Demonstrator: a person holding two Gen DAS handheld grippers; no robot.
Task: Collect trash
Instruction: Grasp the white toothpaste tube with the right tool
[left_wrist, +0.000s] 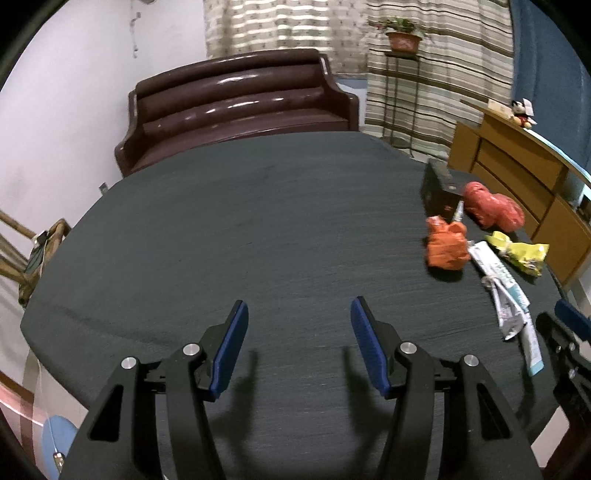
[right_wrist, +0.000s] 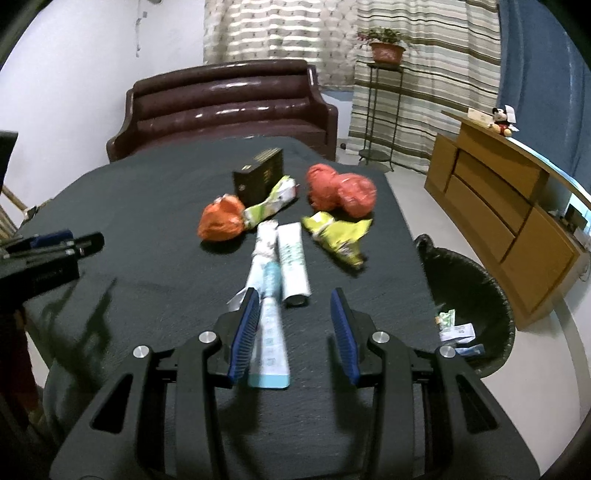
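Note:
Trash lies on the dark table (right_wrist: 147, 184): an orange wrapper (right_wrist: 221, 220), a red crumpled wrapper (right_wrist: 341, 192), a yellow-green packet (right_wrist: 338, 234), a green-white packet (right_wrist: 273, 202), a white tube (right_wrist: 293, 264), a light blue tube (right_wrist: 269, 332) and a dark box (right_wrist: 258, 176). My right gripper (right_wrist: 295, 328) is open, low over the table; the light blue tube lies between its fingers, next to the left pad. My left gripper (left_wrist: 298, 347) is open and empty over bare table, left of the trash. The orange wrapper (left_wrist: 446, 243) shows at the right in the left wrist view.
A black trash bag (right_wrist: 469, 295) with some scraps in it hangs open at the table's right edge. A brown sofa (right_wrist: 221, 107) stands behind the table. A wooden cabinet (right_wrist: 498, 192) stands at the right, a plant stand (right_wrist: 384, 103) beside it.

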